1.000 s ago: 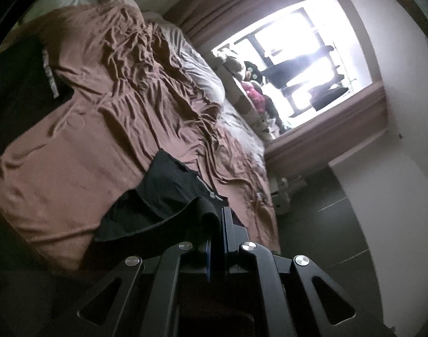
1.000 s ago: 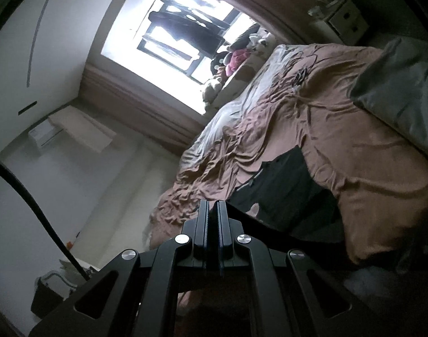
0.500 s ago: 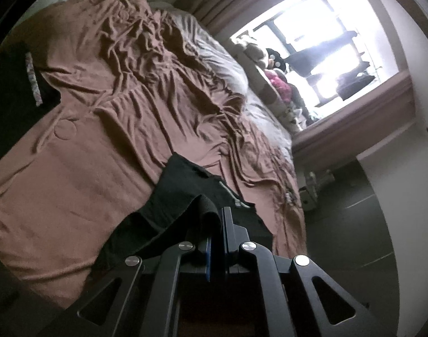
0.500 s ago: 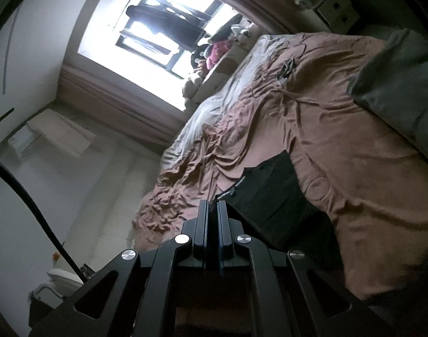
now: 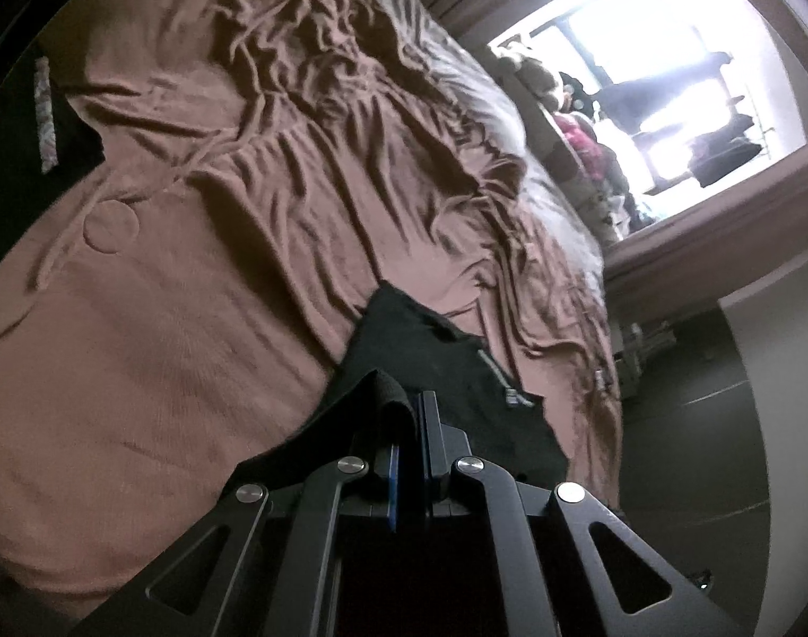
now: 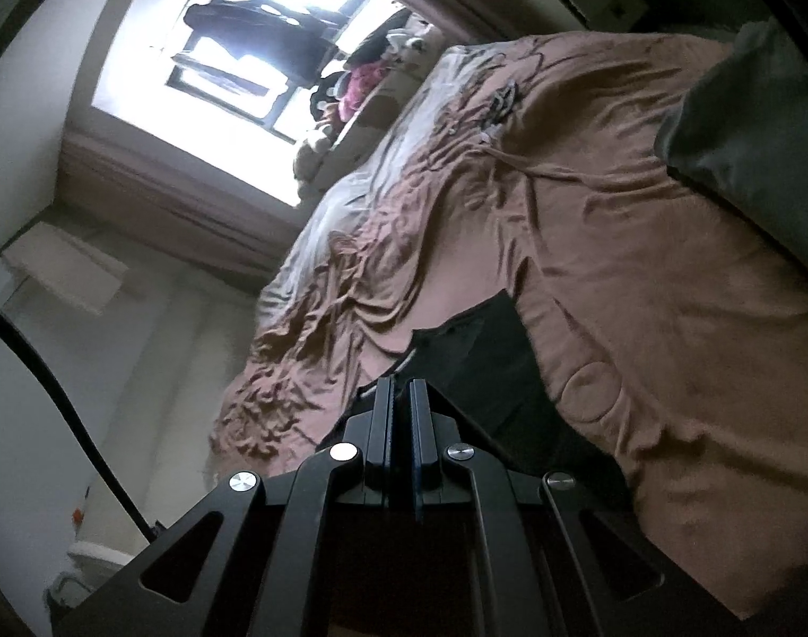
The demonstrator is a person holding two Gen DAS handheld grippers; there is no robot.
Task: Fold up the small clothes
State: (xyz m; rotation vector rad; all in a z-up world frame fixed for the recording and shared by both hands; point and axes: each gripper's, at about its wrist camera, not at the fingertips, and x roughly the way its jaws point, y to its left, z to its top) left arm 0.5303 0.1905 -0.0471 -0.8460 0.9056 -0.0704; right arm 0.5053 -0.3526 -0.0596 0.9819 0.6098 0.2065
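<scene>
A small black garment (image 5: pixel 446 366) lies on the brown bed sheet (image 5: pixel 202 276) near the bed's edge; it also shows in the right wrist view (image 6: pixel 488 350). My left gripper (image 5: pixel 411 403) is shut on a raised fold of the black garment and lifts that corner off the sheet. My right gripper (image 6: pixel 398 387) has its fingers pressed together at the garment's near edge; whether cloth is pinched between them is hidden.
The sheet is heavily wrinkled toward the far side. A grey pillow (image 6: pixel 754 148) lies at the right. Dark cloth with a patterned strip (image 5: pixel 45 117) lies at the left. Stuffed toys (image 6: pixel 361 85) line the bright window. A dark floor (image 5: pixel 690 424) lies beside the bed.
Both grippers have moved forward and lower toward the bed. The black garment is nearer and larger in both views. The left gripper still holds its fold.
</scene>
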